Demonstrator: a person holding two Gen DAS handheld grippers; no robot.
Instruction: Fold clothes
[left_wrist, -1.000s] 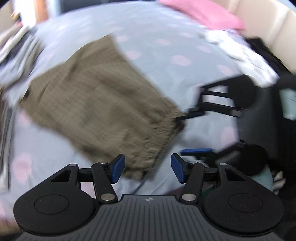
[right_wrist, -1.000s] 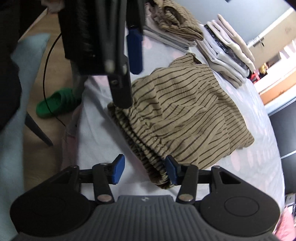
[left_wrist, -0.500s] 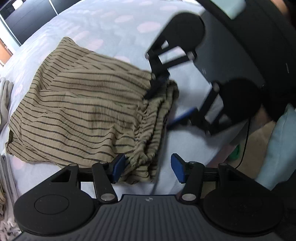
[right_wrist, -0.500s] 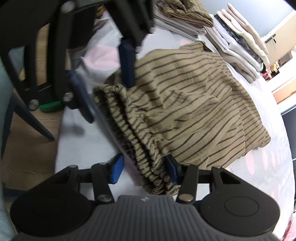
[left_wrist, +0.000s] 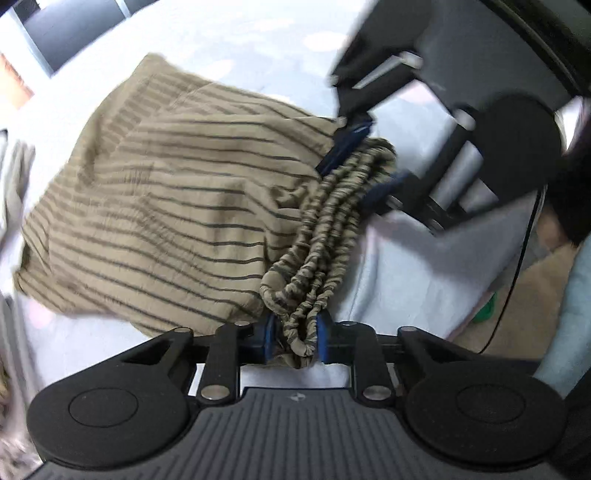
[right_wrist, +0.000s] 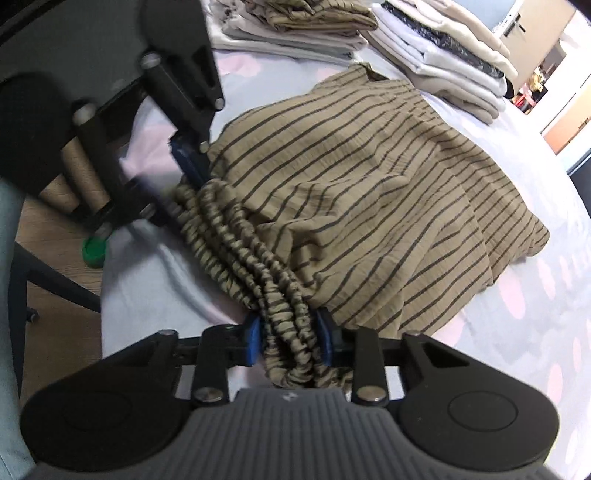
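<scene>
As gripped, both grippers downward-tilted.

One striped tan garment (right_wrist: 369, 192), centre frame, on one bed (right_wrist: 535, 332). Two tongs: left tongs (left_wrist: 293, 339), right tongs (right_wrist: 290, 341), each bottom centre of own view, two blue pads apiece. Two stacks of folded clothes (right_wrist: 443, 55) across top, right wrist view. One green slipper (right_wrist: 94, 253), left edge, on floor.
</scene>
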